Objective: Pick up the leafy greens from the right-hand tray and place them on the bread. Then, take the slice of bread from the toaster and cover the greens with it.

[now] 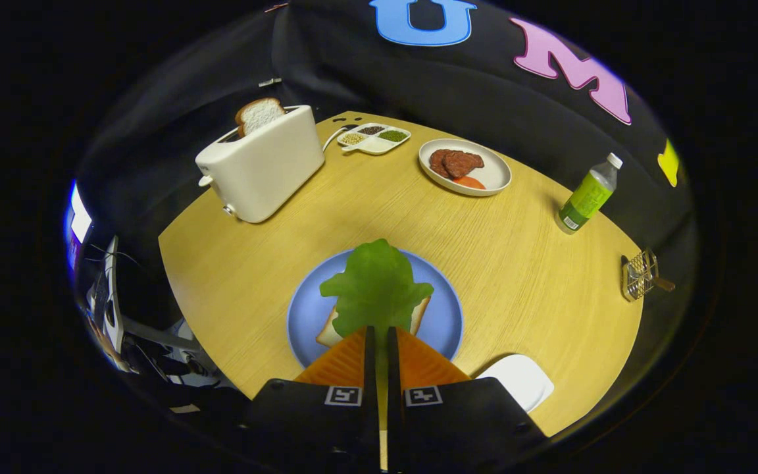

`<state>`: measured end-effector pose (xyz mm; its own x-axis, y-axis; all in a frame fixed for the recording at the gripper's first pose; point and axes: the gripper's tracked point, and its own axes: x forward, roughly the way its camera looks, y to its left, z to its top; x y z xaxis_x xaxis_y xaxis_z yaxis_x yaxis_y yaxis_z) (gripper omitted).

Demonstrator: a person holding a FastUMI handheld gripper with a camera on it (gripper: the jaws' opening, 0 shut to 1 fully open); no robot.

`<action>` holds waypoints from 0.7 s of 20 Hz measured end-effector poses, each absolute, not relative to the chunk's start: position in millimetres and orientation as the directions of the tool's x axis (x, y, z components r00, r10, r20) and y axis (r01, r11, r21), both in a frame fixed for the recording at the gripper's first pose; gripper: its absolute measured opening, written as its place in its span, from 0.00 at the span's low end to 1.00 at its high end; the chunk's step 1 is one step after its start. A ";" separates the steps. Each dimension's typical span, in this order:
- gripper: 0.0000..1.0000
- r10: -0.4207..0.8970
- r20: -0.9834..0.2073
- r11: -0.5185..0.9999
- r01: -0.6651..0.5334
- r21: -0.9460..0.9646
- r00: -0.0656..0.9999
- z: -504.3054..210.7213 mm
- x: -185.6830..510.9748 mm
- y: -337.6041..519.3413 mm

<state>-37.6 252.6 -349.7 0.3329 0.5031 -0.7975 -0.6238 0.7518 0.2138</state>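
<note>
Greens (pixel 376 284) hang between our gripper's (pixel 379 334) fingers, which are pressed nearly together and pinch the leaf's lower edge; the leaf spreads out just ahead of the fingertips and lies over the slice of bread (pixel 421 315) on the blue plate (pixel 445 309). We see the bread's corners poking out on either side of the leaf. Beyond the plate, on the wooden table (pixel 524 263), the white toaster (pixel 262 164) stands with a second bread slice (pixel 259 114) sticking up from its slot. Beside the toaster sits a small divided dish (pixel 374 138) of seeds, and next to that a white plate (pixel 492 172) with meat patties (pixel 455 162). Well apart to the right stand a green-labelled bottle (pixel 587 197) and a small wire rack (pixel 639 274). Just beside our fingers, on the right, lies the white tray (pixel 521 380).
</note>
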 end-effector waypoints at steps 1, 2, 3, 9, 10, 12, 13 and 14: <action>0.09 0.498 -0.803 0.752 -0.625 0.211 0.328 -354.2 -37.4 255.2; 0.09 0.489 -0.809 0.755 -0.623 0.205 0.327 -360.1 -36.7 255.7; 0.09 0.478 -0.816 0.759 -0.620 0.197 0.326 -366.1 -34.9 255.7; 0.35 0.466 -0.839 0.768 -0.599 0.227 0.281 -389.4 -39.0 258.4; 0.39 0.468 -0.835 0.772 -0.595 0.226 0.290 -388.3 -38.1 257.8; 0.47 0.476 -0.823 0.776 -0.587 0.228 0.309 -381.8 -34.5 255.3; 0.53 0.482 -0.812 0.781 -0.582 0.227 0.330 -375.6 -30.6 253.5; 0.56 0.490 -0.796 0.785 -0.576 0.227 0.354 -367.5 -25.8 253.0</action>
